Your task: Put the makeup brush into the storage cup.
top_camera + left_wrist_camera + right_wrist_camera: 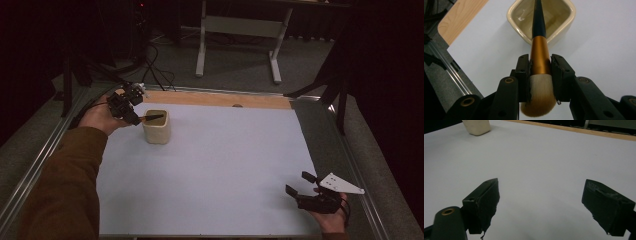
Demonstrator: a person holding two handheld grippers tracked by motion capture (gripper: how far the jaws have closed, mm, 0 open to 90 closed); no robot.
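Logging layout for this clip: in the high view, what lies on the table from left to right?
left hand-held gripper holding a makeup brush → cream cup → right hand-held gripper, open

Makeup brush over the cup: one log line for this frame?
left gripper: shut on makeup brush, handle end in cream cup | right gripper: open, idle

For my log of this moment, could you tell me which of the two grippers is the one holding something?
The left gripper, by the cream cup: shut on a makeup brush at its gold ferrule. The right gripper is open, over bare table.
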